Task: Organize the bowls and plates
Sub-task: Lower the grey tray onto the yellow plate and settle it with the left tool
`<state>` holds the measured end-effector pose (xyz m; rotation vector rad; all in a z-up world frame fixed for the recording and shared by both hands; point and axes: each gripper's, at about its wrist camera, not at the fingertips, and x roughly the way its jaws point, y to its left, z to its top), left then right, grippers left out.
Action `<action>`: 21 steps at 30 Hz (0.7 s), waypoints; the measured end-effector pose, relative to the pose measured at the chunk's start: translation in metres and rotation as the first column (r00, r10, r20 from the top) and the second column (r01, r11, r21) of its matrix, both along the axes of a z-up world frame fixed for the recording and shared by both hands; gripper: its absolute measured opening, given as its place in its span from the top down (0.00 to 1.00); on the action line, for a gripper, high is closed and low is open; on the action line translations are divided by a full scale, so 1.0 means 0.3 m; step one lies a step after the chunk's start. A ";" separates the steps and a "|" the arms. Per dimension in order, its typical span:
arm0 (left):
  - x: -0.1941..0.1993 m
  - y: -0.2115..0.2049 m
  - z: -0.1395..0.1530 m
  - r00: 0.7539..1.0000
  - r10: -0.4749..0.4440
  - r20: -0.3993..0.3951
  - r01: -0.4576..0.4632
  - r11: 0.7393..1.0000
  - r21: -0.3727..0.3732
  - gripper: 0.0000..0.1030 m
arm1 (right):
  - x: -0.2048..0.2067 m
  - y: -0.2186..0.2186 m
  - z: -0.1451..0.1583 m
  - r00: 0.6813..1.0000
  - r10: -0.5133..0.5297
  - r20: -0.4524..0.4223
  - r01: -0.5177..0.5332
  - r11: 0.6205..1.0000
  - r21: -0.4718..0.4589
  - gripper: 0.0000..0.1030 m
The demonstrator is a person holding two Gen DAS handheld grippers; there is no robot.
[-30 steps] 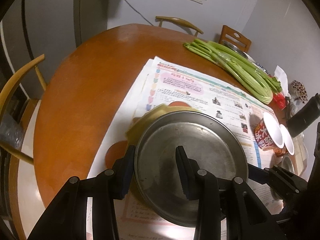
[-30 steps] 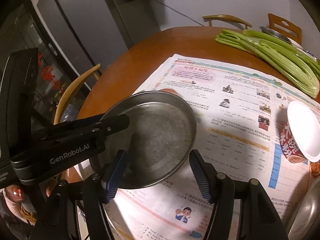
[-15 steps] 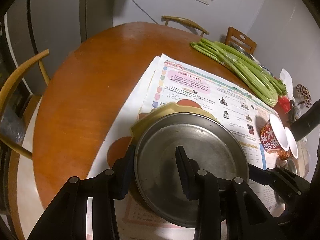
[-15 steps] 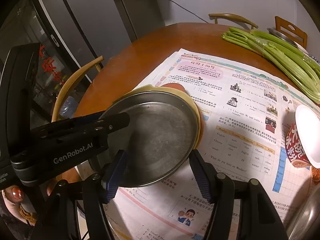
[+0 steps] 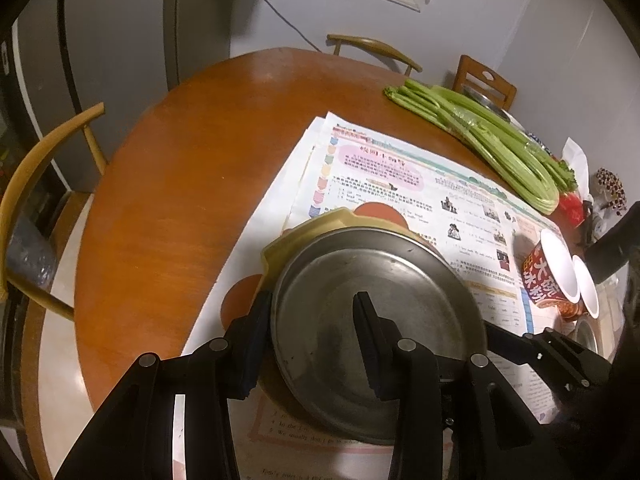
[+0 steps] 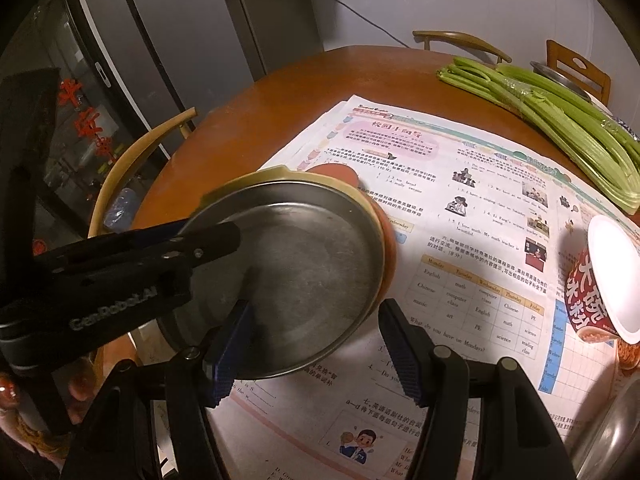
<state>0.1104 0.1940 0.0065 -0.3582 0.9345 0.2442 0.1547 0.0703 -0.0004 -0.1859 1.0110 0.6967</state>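
A round metal plate [image 5: 400, 320] [image 6: 312, 248] lies on a yellow plate [image 5: 304, 232] [image 6: 256, 176], which sits on an orange plate [image 5: 376, 210] [image 6: 388, 252]. My left gripper [image 5: 311, 300] [image 6: 208, 256] has the metal plate's left rim between its fingers, one outside and one on the inside. Its jaws are opening, and both pads still touch the plate. My right gripper [image 6: 316, 308] straddles the near right rim with its jaws apart. Newspaper shows between its right finger and the rim. One of its fingers [image 5: 504, 340] reaches the plate's right edge.
The stack rests on newspaper [image 5: 400, 184] spread over a round wooden table [image 5: 180, 200]. Celery [image 5: 500, 144] lies at the far right. A red noodle cup [image 6: 600, 280] stands right of the stack, and a metal bowl [image 6: 608, 432] sits at the bottom right. A chair [image 5: 40, 168] stands on the left.
In the right wrist view the yellow and orange plates have come into sight past the metal plate's far rim. Both grippers keep their places on the plate.
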 end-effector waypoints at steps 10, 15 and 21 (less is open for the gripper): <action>-0.043 0.036 0.030 0.999 0.024 0.032 -0.023 0.999 -0.033 0.59 | 0.018 -0.004 -0.026 1.000 -0.008 -0.027 0.008 1.000 -0.003 0.37; -0.052 0.037 0.049 0.998 0.036 0.042 -0.035 0.999 -0.028 0.58 | 0.018 -0.014 -0.017 1.000 -0.008 -0.018 0.009 1.000 0.006 0.37; -0.072 0.050 0.079 0.996 0.055 0.072 -0.054 0.998 -0.020 0.58 | 0.015 -0.031 -0.006 1.000 -0.012 -0.009 0.013 1.000 0.013 0.37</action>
